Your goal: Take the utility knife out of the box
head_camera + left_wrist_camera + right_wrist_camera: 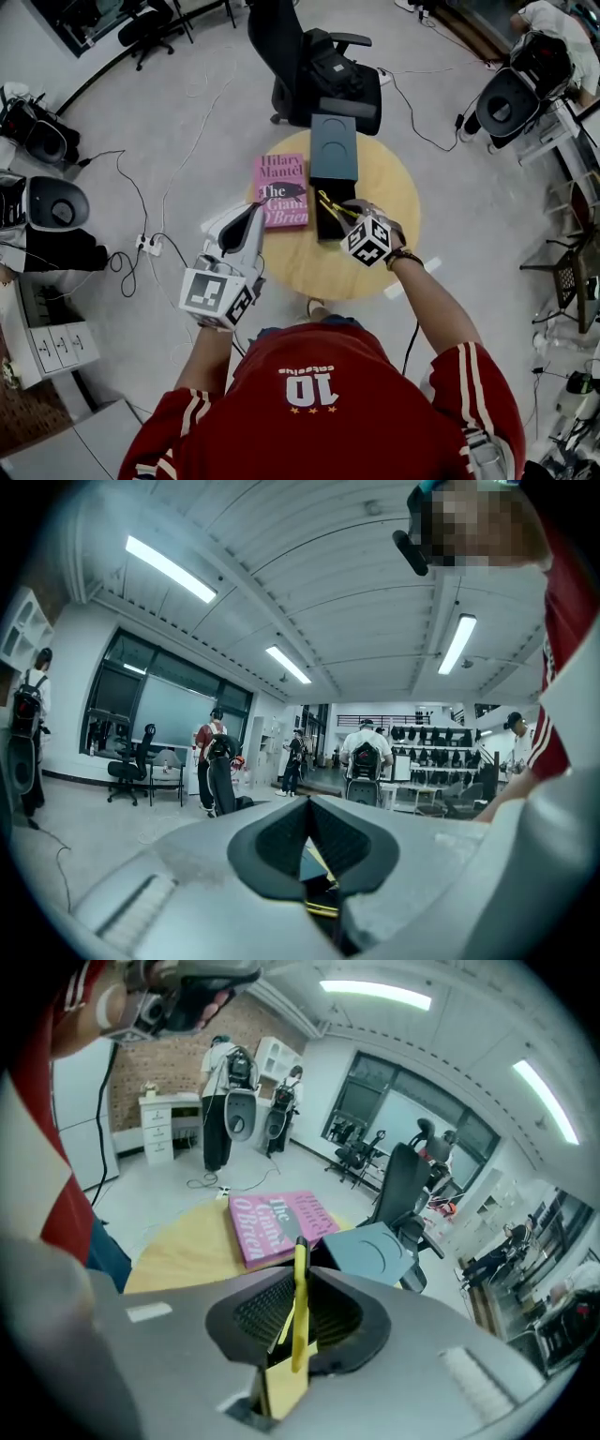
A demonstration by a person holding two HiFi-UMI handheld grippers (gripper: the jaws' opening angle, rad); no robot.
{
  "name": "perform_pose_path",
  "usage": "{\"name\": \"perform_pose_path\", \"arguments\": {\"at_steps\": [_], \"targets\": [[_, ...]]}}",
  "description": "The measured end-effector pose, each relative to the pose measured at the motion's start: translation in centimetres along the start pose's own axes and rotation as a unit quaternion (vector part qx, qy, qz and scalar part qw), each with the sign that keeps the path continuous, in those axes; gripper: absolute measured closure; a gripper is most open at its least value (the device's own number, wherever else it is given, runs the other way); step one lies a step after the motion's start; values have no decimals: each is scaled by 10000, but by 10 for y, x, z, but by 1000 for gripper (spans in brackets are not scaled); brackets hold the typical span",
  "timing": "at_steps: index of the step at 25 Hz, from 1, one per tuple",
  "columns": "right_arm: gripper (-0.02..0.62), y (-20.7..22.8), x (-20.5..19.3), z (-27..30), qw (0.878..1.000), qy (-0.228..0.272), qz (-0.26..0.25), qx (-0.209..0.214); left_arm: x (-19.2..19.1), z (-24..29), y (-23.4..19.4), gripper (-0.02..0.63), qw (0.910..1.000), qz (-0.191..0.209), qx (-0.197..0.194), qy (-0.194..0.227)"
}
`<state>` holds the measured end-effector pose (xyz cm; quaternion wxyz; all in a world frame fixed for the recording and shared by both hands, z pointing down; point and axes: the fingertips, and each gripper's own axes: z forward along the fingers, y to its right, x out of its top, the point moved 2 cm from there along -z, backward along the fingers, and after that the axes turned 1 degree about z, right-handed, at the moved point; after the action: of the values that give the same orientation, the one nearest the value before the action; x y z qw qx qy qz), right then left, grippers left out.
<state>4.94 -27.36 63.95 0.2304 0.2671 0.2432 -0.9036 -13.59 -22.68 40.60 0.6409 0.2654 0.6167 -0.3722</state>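
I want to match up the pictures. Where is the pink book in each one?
Head view: the pink book lies on the round table, just left of the black box.
Left gripper view: not in it; this view only shows the room.
Right gripper view: the book is near the middle, on the table.
Shared landmark: the grey box lid beside the book, seen in the head and right gripper views.
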Motion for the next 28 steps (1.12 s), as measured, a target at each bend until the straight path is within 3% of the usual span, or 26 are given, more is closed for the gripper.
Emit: {"name": "perform_pose_path", "arguments": {"at_steps": [4, 10, 21, 28], "targets": [[548, 12, 27, -39, 9953, 604, 699, -274, 9, -5, 9, 603, 9998, 53, -91, 143], [548, 16, 62, -107, 9824, 1323, 1128, -680, 24, -16, 24, 603, 9992, 114, -188, 345], [548, 17, 121, -223, 9351, 2847, 1724, -1219, 45, -30, 41, 603, 9971, 260, -369, 606], [547, 7, 131, -280, 8992, 3574, 1992, -1552, 51, -41, 52, 603, 9957, 327, -522, 686]]}}
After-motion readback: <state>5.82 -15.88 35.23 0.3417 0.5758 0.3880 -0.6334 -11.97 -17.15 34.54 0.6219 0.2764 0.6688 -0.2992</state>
